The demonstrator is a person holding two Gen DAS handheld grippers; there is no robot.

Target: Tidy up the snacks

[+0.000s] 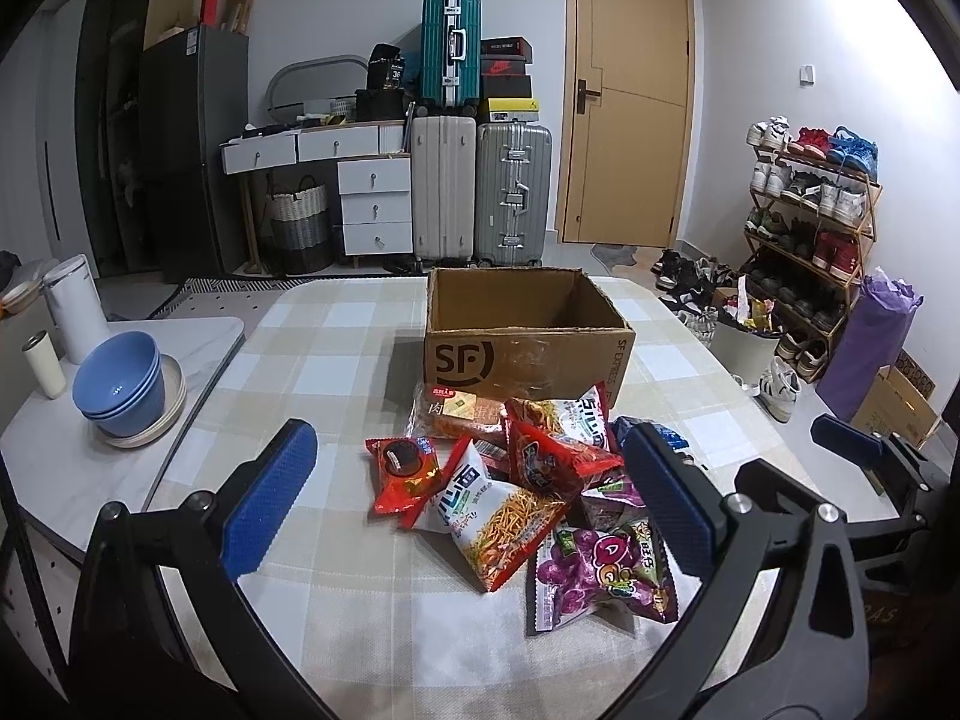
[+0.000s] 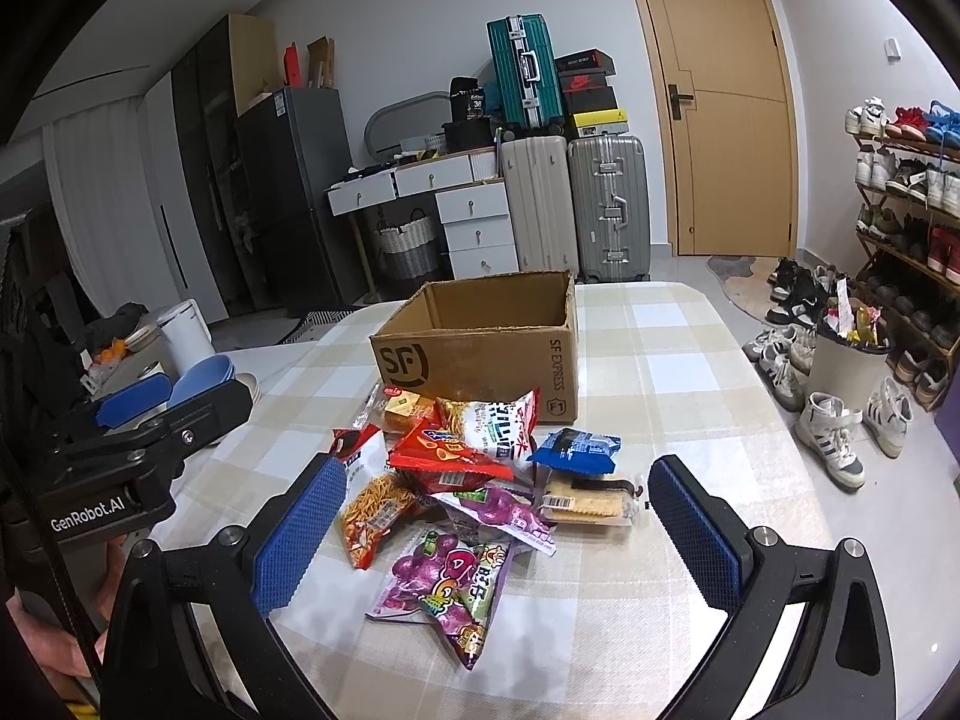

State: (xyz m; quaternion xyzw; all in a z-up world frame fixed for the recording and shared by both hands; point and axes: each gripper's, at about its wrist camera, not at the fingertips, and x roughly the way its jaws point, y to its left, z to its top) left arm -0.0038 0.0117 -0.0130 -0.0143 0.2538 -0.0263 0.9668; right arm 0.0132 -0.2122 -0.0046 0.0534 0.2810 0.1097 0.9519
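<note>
A pile of snack packets [image 1: 516,480] lies on the checked tablecloth in front of an open, empty cardboard SF box [image 1: 522,330]. The pile holds a red cookie packet [image 1: 402,474], noodle snack bags [image 1: 504,528], purple grape candy bags [image 1: 600,570] and a blue packet [image 2: 576,450]. My left gripper [image 1: 468,498] is open and empty, hovering just short of the pile. My right gripper [image 2: 498,534] is open and empty, above the pile's near side; the box shows in the right wrist view [image 2: 480,342] too. Each gripper shows at the edge of the other's view.
Stacked blue bowls [image 1: 120,384] on a plate, a white canister [image 1: 75,306] and a small cup [image 1: 45,363] stand on the table's left part. Beyond the table are suitcases [image 1: 480,192], drawers, a door, a shoe rack [image 1: 810,222] and a bin [image 2: 846,360].
</note>
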